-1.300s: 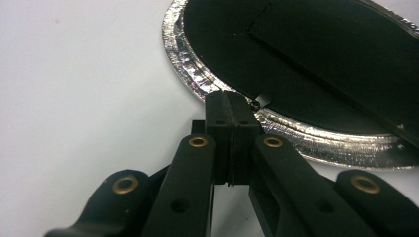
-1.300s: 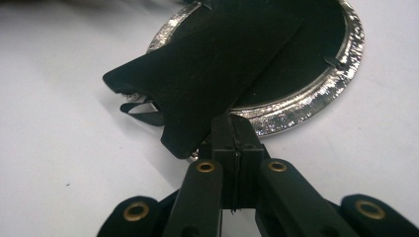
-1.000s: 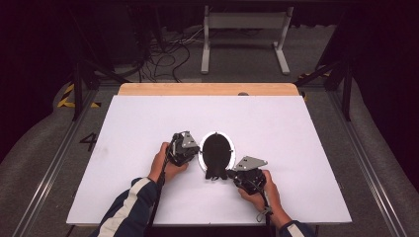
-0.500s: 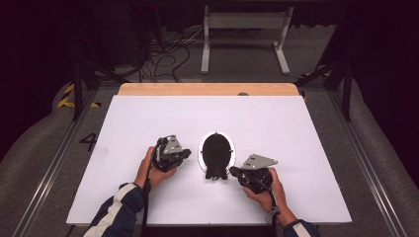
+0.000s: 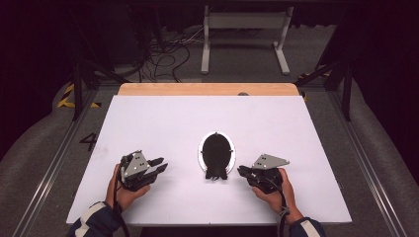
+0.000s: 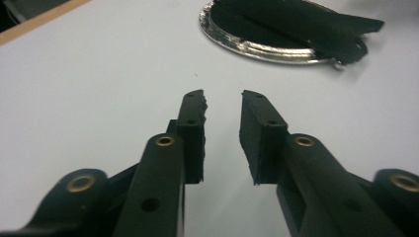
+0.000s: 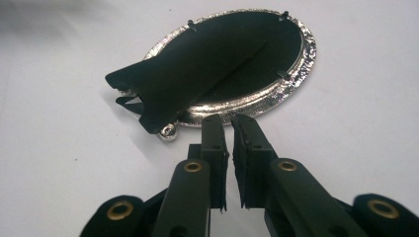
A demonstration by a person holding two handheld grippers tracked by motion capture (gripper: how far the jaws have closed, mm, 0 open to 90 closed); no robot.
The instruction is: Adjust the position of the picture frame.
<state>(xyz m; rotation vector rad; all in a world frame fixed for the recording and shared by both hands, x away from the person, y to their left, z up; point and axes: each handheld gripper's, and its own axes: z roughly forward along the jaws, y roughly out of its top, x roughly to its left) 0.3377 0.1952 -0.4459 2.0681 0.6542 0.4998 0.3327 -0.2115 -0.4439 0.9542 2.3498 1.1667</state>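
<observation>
An oval silver picture frame (image 5: 216, 155) lies face down on the white table (image 5: 163, 123), its black back and fold-out stand (image 7: 197, 64) uppermost. My left gripper (image 5: 160, 165) hovers well to the left of it, pointing toward it. Its jaws have just been opening and now stand apart with nothing between them (image 6: 222, 106); the frame (image 6: 276, 49) lies farther off. My right gripper (image 5: 241, 171) sits just right of the frame's near end. Its jaws (image 7: 230, 123) have just been opening to a narrow gap, tips close to the silver rim, with nothing between them.
A wooden strip (image 5: 207, 89) runs along the table's far edge. Beyond it are floor cables (image 5: 163, 54) and a white metal stand (image 5: 244, 29). Metal rails flank the table on both sides. Bare white table surrounds the frame.
My left gripper has drawn away from the frame to the left and its jaws have parted. My right gripper has eased slightly right, off the frame's stand.
</observation>
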